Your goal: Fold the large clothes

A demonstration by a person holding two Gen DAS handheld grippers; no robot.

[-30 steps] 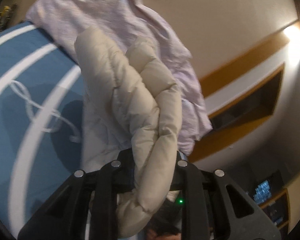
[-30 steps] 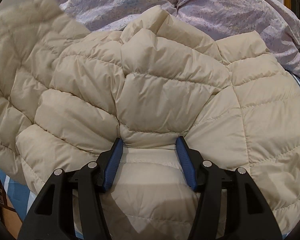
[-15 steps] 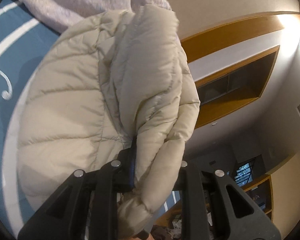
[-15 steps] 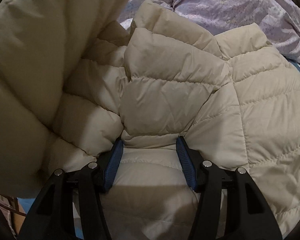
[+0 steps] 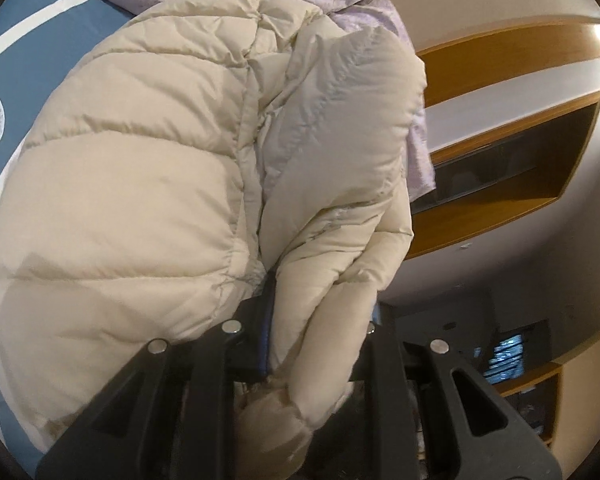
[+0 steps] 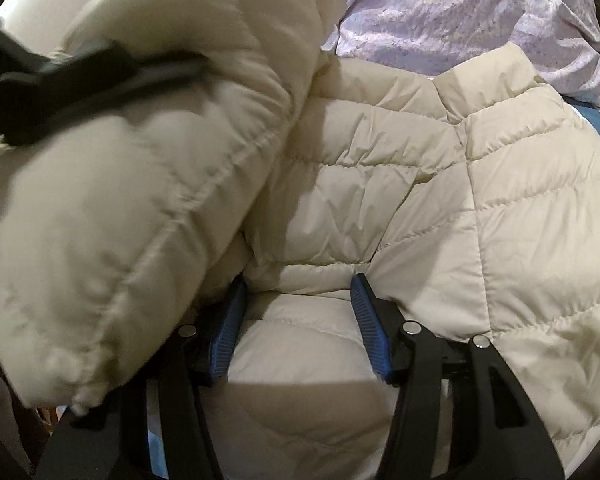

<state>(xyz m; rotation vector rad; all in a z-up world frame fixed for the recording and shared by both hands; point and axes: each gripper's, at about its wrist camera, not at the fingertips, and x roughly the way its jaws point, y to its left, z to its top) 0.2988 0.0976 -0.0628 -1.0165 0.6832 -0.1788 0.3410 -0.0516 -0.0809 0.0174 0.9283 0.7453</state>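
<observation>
Jacket (image 6: 440, 208): cream quilted puffer, lying on a blue bedspread (image 5: 40, 40) with white stripes, a lilac crumpled sheet (image 6: 480, 20) just behind it. Left gripper (image 5: 320, 320) is clamped nearly closed on a bunched sleeve or side flap of the jacket, which bulges out above the jaws; in the right wrist view that flap hangs over the left half of the body panel, blurred, with the left tool's black frame at top left. Right gripper (image 6: 296, 312) has its jaws about half apart with a puffy fold of the hem region between the blue pads (image 6: 228, 328); both pads look to be touching the fabric, and the jaws have just been closing a little on it. Handling, my read: light, very soft, springy fill, and a slick shell, so a shallow pinch will likely slide off and folds will puff back up. Better to bite deep across a stitched seam or the hem edge, where the layers are thin and firm, rather than mid-baffle. Looks like mid-fold, flap going across the body. Main risk is the flap slipping or lofting open once released, so press it flat before letting go.
</observation>
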